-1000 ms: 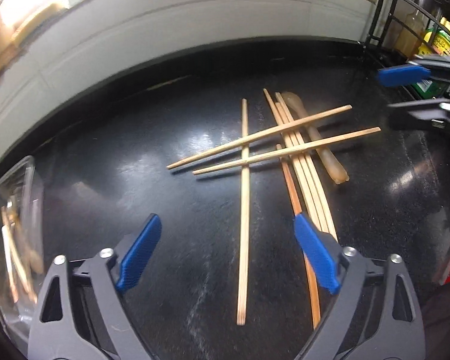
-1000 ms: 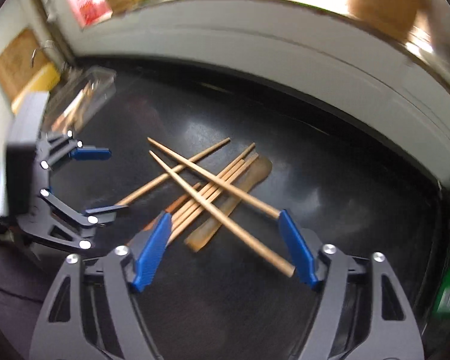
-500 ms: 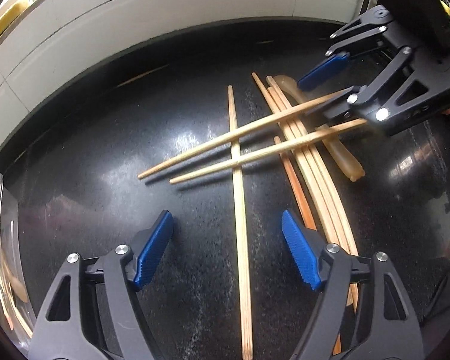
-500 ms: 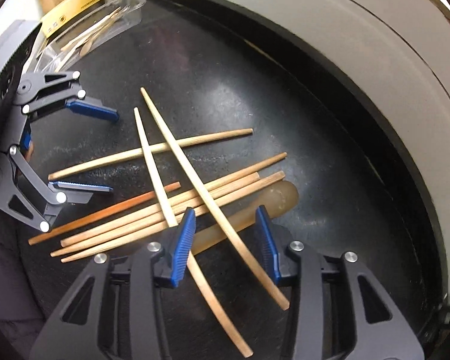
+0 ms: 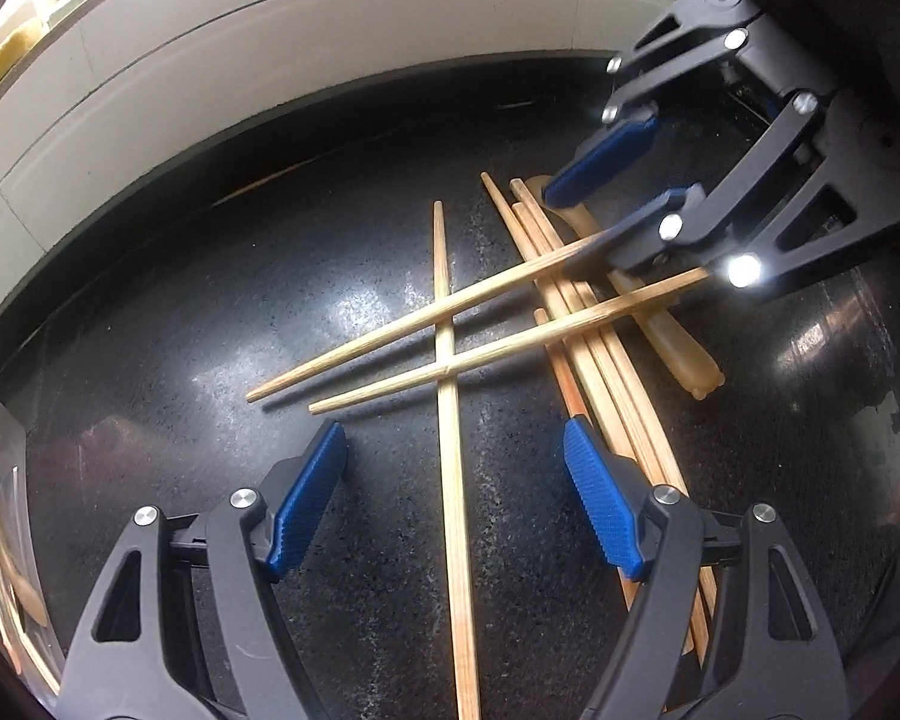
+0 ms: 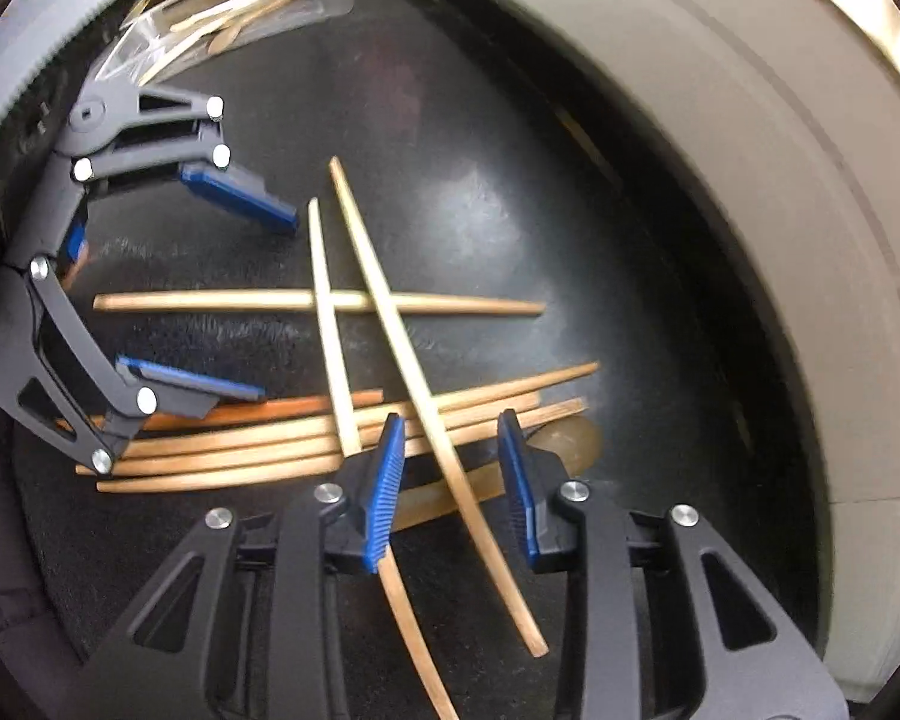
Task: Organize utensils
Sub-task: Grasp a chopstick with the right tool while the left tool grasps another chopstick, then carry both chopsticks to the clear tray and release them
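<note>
On a dark, speckled table (image 5: pixel 210 324) lies a loose heap of wooden chopsticks (image 5: pixel 594 360), several side by side and others crossing them, with a pale flat spatula (image 5: pixel 672 336) partly beneath. The left gripper (image 5: pixel 453 501) hovers low with its blue-padded fingers (image 5: pixel 306 498) spread wide; one single chopstick (image 5: pixel 450 468) runs between them, untouched by either pad. The right gripper (image 6: pixel 450 480) points steeply down over the far end of the heap, and its fingers (image 6: pixel 384 480) have just been closing: they now stand fairly narrow on either side of one slanting chopstick (image 6: pixel 390 312), but the pads do not press on it. A second slanting chopstick (image 6: pixel 330 330) passes under the left-hand pad. At the table's edge sits a clear plastic box (image 6: pixel 234 6) with a few sticks inside. A pale tiled wall (image 5: pixel 270 60) curves behind.
</note>
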The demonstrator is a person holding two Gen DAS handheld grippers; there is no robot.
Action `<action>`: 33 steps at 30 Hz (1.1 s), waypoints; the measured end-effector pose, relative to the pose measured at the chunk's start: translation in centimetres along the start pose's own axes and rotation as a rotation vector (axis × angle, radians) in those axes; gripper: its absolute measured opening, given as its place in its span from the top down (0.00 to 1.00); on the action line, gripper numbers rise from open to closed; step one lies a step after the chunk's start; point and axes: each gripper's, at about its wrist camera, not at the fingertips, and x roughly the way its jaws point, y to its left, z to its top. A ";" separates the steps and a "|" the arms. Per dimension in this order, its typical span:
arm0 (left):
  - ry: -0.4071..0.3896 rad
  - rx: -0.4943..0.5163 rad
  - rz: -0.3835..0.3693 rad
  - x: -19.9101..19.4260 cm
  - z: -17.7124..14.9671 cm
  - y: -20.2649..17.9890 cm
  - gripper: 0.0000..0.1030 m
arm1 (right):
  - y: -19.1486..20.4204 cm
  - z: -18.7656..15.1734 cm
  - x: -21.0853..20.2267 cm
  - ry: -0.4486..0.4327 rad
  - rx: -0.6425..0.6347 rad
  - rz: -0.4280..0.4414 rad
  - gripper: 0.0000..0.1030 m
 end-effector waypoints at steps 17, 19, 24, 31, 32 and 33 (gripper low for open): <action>0.016 -0.058 -0.006 -0.6 0.6 1.0 0.95 | -3.4 -0.4 -1.7 -0.068 0.374 0.178 0.93; 0.034 -0.092 0.009 -0.8 0.7 1.6 0.95 | -3.7 -0.7 -3.2 -0.108 0.444 0.147 0.93; 0.011 -0.176 0.063 -4.1 1.1 4.0 0.95 | -3.2 -1.3 -7.1 -0.205 0.593 0.095 0.93; -0.060 -0.318 0.212 -10.3 0.6 8.7 0.95 | -0.1 -0.8 -12.3 -0.304 0.716 0.040 0.93; -0.067 -0.338 0.228 -11.2 0.5 9.1 0.95 | 0.8 -0.4 -12.9 -0.315 0.739 0.044 0.93; -0.077 -0.363 0.241 -12.3 0.3 9.7 0.95 | 1.7 0.0 -13.7 -0.331 0.764 0.059 0.93</action>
